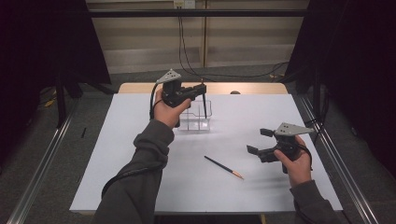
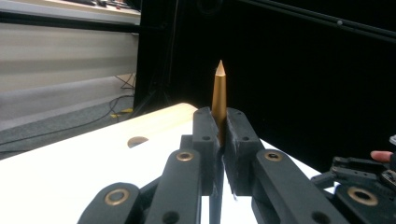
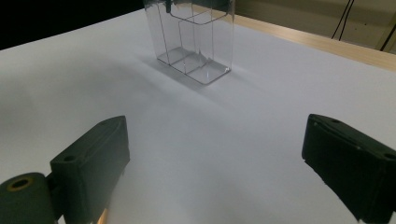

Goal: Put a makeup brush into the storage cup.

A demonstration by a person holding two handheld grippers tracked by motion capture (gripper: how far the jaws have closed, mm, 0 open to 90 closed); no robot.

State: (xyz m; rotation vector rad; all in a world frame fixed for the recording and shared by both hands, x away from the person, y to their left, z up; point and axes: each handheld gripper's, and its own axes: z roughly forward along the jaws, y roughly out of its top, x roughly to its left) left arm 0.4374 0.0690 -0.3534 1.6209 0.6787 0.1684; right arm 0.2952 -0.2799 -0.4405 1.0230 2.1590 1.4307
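Right tongs (image 1: 260, 141) gape; left tongs (image 1: 201, 92) clamp a pencil (image 1: 204, 103) over the box (image 1: 196, 117).

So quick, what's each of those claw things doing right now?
Left gripper: closed on a black pen with a gold tip, upright above the clear box.
Right gripper: open, holding nothing.

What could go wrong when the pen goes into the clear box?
The left tool pinches the pen only near its gold end, so it might swing or slip as it goes down. The clear box looks light and has thin dividers; a poke on a wall could tip it or push it along. The second pen lies close to the right tool, so a careless move might roll it off.
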